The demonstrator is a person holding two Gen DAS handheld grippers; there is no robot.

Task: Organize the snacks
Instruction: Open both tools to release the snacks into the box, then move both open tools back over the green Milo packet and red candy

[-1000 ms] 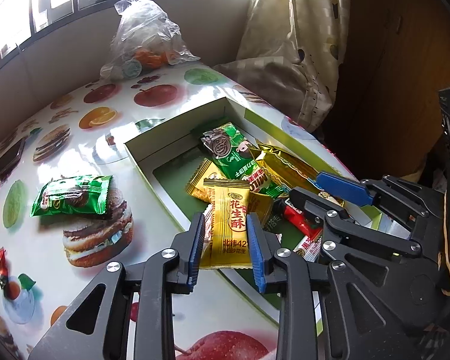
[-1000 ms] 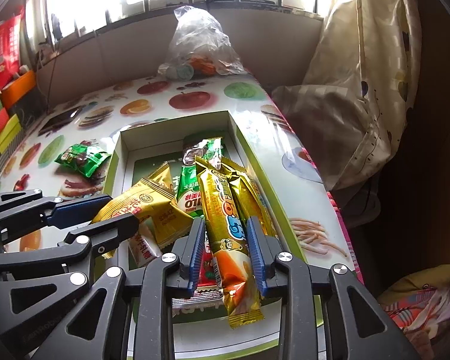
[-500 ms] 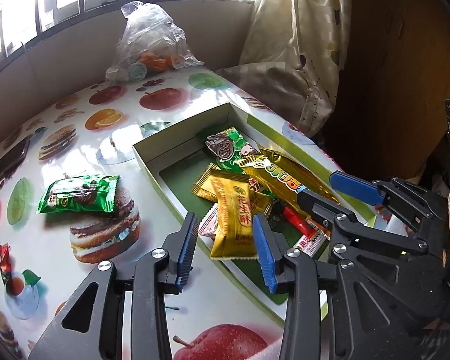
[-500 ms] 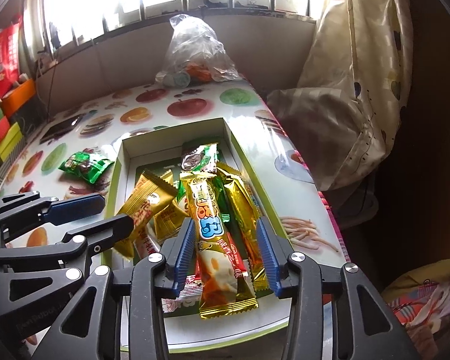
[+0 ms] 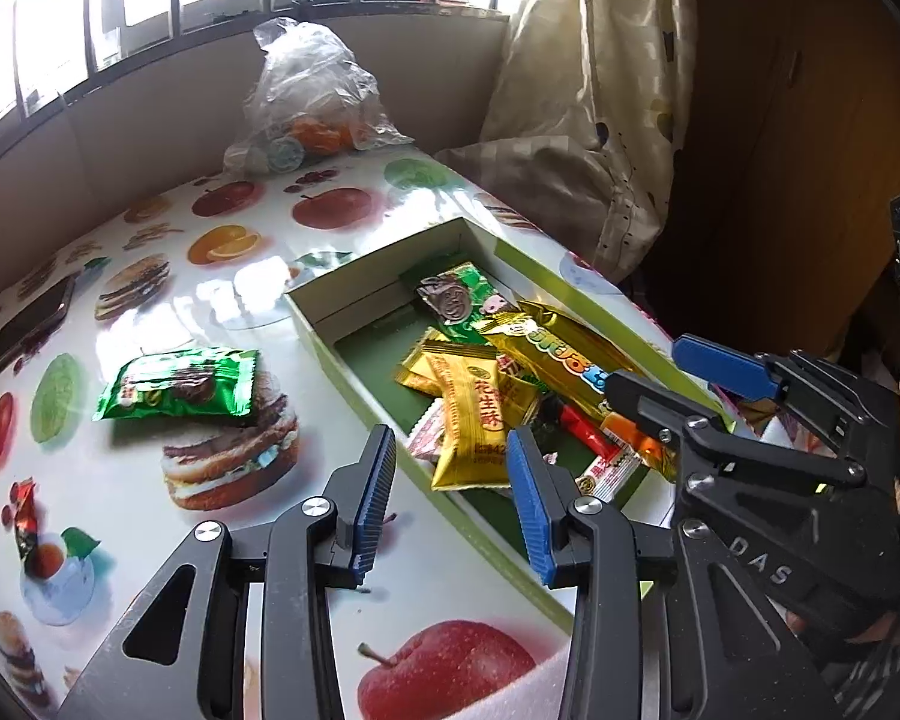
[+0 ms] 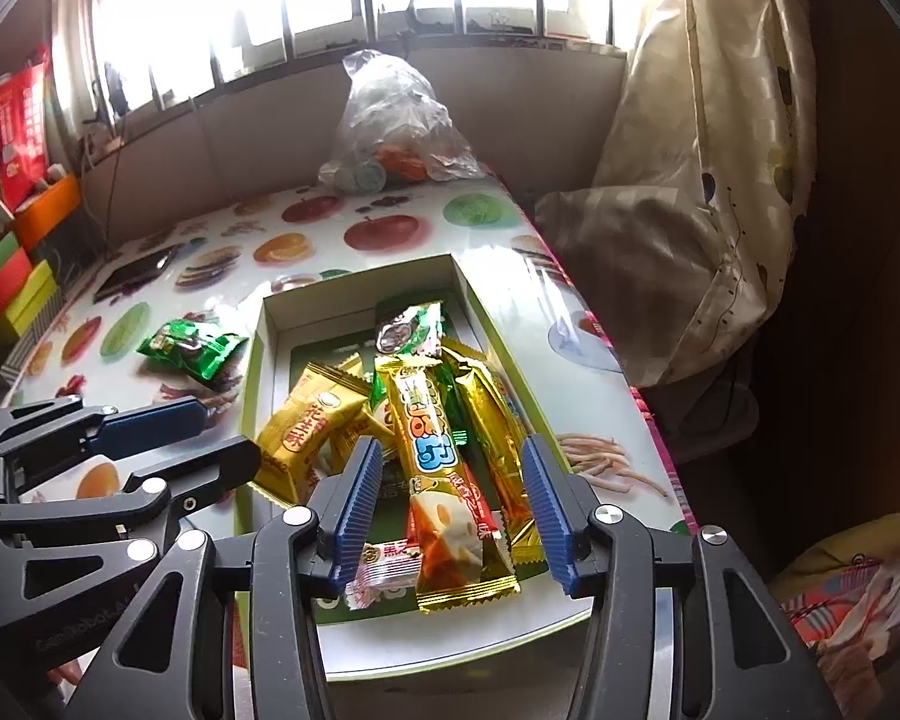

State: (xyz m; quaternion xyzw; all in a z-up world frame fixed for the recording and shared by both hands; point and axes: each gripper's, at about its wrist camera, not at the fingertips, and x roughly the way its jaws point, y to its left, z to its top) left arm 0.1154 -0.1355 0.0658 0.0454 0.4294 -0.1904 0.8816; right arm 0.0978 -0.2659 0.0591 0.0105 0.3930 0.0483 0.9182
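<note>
A shallow green-and-white box (image 5: 354, 372) (image 6: 252, 372) on the fruit-print table holds several snack packets. My left gripper (image 5: 450, 450) (image 6: 228, 429) stands open over the box's near corner; the yellow peanut-candy packet (image 5: 471, 420) (image 6: 306, 426) lies in the box between its blue pads, untouched. My right gripper (image 6: 450, 450) (image 5: 645, 366) hovers beside it with its jaws opening; the long gold bar (image 6: 432, 450) (image 5: 546, 348) lies in the box between them, free of the pads. A green packet (image 5: 180, 384) (image 6: 189, 345) rests on the table left of the box.
A clear plastic bag (image 5: 312, 108) of items sits at the table's far end under the window. A dark phone (image 5: 30, 324) lies at the far left. A curtain (image 5: 600, 120) hangs past the table's right edge. Coloured boxes (image 6: 12, 276) are stacked beyond the left side.
Both grippers opened. The yellow packet dropped from the left pads into the box, and the gold bar slipped from the right pads to lie flat in it. The right gripper lifted slightly.
</note>
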